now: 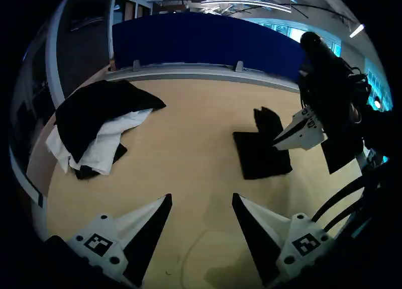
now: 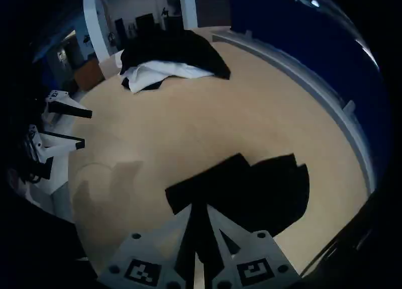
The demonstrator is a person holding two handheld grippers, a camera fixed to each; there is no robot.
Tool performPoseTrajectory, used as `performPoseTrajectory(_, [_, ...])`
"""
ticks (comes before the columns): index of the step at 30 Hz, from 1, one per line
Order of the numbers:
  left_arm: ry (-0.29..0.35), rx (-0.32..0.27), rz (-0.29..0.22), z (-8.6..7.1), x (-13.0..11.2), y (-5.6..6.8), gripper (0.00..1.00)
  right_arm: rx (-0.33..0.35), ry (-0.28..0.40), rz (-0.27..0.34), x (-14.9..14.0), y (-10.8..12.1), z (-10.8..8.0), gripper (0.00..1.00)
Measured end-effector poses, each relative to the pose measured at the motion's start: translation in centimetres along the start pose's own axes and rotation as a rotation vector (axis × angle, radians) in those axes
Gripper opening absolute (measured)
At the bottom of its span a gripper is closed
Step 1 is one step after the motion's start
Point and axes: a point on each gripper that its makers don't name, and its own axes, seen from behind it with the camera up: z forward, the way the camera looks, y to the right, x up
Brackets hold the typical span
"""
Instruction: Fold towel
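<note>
A small black towel (image 1: pixel 261 151) lies partly folded on the light wooden table (image 1: pixel 196 123), one part standing up at its far side. In the right gripper view the same towel (image 2: pixel 251 188) lies just ahead, and my right gripper (image 2: pixel 200 208) is shut on its near edge, black cloth running between the narrow fingers. The left gripper view shows that right gripper (image 1: pixel 277 142) at the towel's right edge. My left gripper (image 1: pixel 201 198) hangs open above bare table, short of the towel, with nothing between its fingers. From the right gripper view it (image 2: pixel 88 129) stands open at far left.
A heap of black and white towels (image 1: pixel 98 123) lies at the table's left side, also the heap (image 2: pixel 171 58) at the back of the right gripper view. A blue partition (image 1: pixel 201 42) with a grey rail runs along the far edge. Cables (image 1: pixel 346 198) hang at right.
</note>
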Motion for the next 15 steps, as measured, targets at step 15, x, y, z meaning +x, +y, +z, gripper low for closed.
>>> performPoseTrajectory(15, [-0.004,0.0,-0.033,0.0,-0.6,-0.4,0.89,0.061,-0.052,0.057,-2.0,-2.3,4.2,0.05])
